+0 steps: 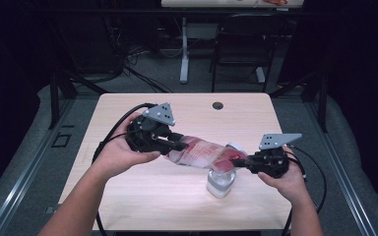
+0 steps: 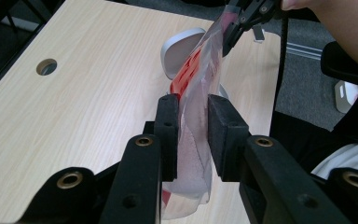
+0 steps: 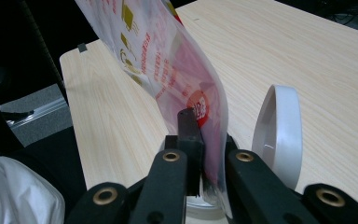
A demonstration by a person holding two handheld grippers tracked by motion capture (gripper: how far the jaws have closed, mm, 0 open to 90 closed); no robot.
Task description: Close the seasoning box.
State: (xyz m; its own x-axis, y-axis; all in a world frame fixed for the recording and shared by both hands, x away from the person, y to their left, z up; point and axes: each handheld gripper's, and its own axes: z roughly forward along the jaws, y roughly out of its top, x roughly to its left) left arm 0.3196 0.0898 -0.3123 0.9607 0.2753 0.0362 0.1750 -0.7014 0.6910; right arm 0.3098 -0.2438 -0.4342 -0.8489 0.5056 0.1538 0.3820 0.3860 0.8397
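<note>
While the high view takes in the whole wooden counter (image 1: 128,196), it shows one clear plastic pouch (image 1: 204,153) with red print stretched level between the two grippers, above one clear lidded jar (image 1: 220,183) that stands on the counter just under the pouch's right end. The left gripper (image 1: 177,145) clamps the pouch's left end and the right gripper (image 1: 240,161) its right end; each carries one grey three-cornered plate and trails a black cable. A round cable hole (image 1: 218,105) sits near the counter's far edge, and a dark chair (image 1: 243,44) stands on the floor beyond.

From the left gripper view, the gripper's own two black jaws stand partly closed, pads pressed on either side of the pouch (image 2: 193,140), whose film bulges between them; farther off the right gripper (image 2: 242,21) pinches the pouch's other end, and the jar's white lid (image 2: 179,46) shows behind the film.

Seen from the right gripper view, the jaws are nearly fully closed, nipping the thin edge of the pouch (image 3: 168,70). Here the print comes closest: red lettering, a red round badge with white characters and gold squares, all too blurred to read. The jar's white lid (image 3: 279,135) stands just beside the jaws.
</note>
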